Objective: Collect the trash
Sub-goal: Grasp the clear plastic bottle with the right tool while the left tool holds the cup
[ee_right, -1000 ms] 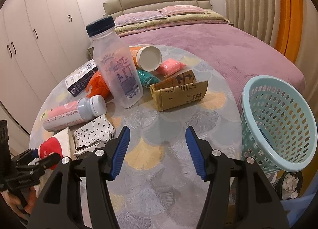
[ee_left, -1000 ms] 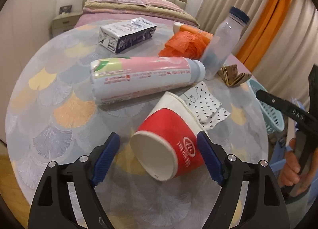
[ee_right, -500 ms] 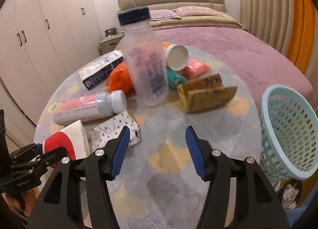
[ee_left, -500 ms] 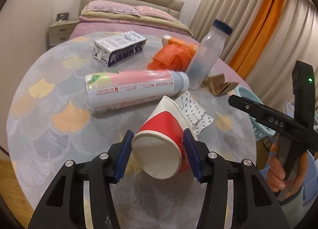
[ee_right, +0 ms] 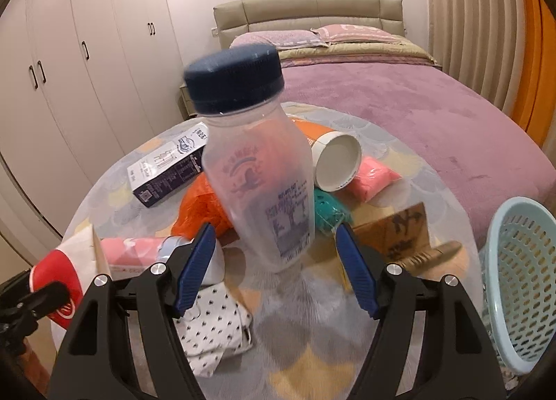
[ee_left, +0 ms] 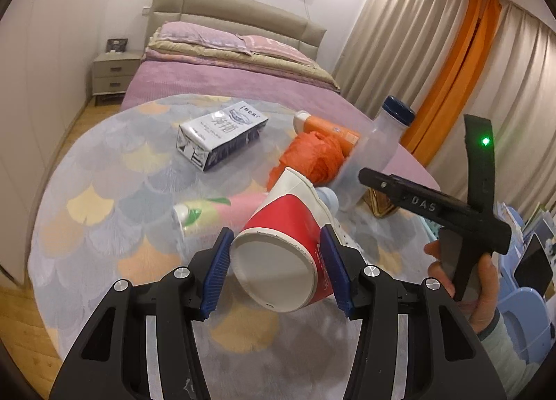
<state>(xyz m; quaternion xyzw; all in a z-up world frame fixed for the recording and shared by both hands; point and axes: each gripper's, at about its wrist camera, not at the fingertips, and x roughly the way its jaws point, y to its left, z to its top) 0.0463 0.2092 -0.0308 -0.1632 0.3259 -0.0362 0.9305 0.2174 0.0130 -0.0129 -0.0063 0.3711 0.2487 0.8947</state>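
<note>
My left gripper [ee_left: 278, 262] is shut on a red paper cup [ee_left: 285, 236] and holds it tilted above the round table [ee_left: 104, 198]; the cup also shows in the right wrist view [ee_right: 59, 278]. My right gripper [ee_right: 274, 268] is open, its fingers on either side of an upright clear bottle with a dark blue cap [ee_right: 257, 170], not touching it. A light blue basket [ee_right: 521, 282] stands off the table's right edge. A pink and white bottle [ee_left: 212, 212] lies on the table behind the cup.
On the table lie a milk carton [ee_left: 222, 136], an orange bag [ee_left: 312, 153], an orange cup [ee_right: 333, 156], a pink packet [ee_right: 375, 181], a teal wad [ee_right: 330, 212], folded cardboard [ee_right: 399, 229] and a dotted paper [ee_right: 212, 327]. A bed [ee_right: 399, 101] stands behind.
My left gripper shut on the red cup and lifted it off the table. My right gripper moved forward to the clear bottle, which now stands between its open fingers.
</note>
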